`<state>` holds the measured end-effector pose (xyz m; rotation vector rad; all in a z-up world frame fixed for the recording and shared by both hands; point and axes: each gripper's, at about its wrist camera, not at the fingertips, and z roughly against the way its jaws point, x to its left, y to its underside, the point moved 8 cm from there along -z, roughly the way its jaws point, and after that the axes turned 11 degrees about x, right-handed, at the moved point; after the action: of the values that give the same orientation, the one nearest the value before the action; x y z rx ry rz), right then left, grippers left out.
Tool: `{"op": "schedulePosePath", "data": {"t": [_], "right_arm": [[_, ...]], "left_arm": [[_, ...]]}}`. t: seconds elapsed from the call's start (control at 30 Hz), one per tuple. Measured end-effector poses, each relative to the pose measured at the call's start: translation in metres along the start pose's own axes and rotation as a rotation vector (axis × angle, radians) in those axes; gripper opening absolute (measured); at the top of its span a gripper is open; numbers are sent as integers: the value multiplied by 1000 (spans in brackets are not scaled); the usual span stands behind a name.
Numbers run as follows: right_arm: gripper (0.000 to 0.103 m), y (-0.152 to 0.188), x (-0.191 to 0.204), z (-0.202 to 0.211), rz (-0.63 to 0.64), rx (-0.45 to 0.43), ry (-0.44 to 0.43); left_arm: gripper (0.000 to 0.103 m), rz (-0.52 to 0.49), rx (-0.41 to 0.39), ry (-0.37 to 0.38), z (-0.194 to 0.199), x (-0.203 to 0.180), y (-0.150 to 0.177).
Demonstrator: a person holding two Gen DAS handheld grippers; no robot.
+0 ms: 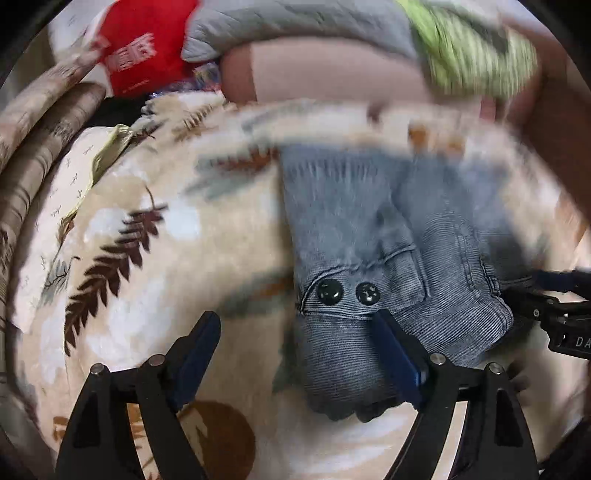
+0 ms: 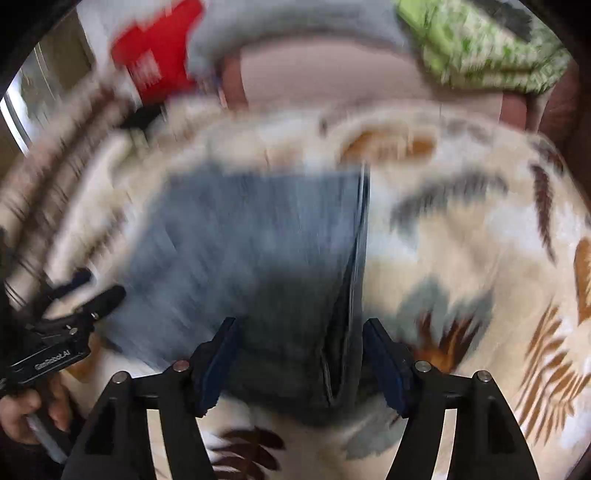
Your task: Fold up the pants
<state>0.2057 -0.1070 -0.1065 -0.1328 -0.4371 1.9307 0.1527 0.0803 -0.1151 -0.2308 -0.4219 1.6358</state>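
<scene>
The blue-grey corduroy pants (image 1: 373, 229) lie folded on a cream blanket with a leaf print (image 1: 155, 258). Two black snaps (image 1: 347, 292) mark the waistband end nearest me. My left gripper (image 1: 295, 334) stands open over that left corner; its right finger (image 1: 397, 350) rests on the cloth and its left finger is over bare blanket. In the right wrist view the pants (image 2: 258, 236) are blurred. My right gripper (image 2: 301, 341) is open, with the dark near edge of the pants between its fingers. Each gripper shows at the edge of the other's view: the left gripper (image 2: 70, 317) and the right gripper (image 1: 550, 306).
Beyond the pants are a pink cushion (image 1: 325, 79), a red bag (image 1: 147, 48), grey quilted cloth (image 1: 295, 26) and green patterned cloth (image 1: 472, 55). Brown striped bedding (image 1: 40, 136) runs along the left. A hand (image 2: 26, 413) holds the left gripper's handle.
</scene>
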Motion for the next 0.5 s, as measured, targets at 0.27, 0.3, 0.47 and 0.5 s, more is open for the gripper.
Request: {"op": "schedulePosePath", "data": {"t": [0.27, 0.3, 0.47, 0.5], "right_arm": [[72, -30, -13, 55, -37, -108, 3], [73, -42, -12, 64, -47, -133, -7], [76, -106, -10, 58, -18, -194, 137], [76, -118, -15, 39, -24, -164, 172]], "left_arm": [[86, 32, -97, 48, 38, 5, -14], [86, 9, -52, 35, 24, 1, -11], [86, 33, -53, 39, 7, 1, -2], [86, 34, -54, 46, 6, 2, -3]]}}
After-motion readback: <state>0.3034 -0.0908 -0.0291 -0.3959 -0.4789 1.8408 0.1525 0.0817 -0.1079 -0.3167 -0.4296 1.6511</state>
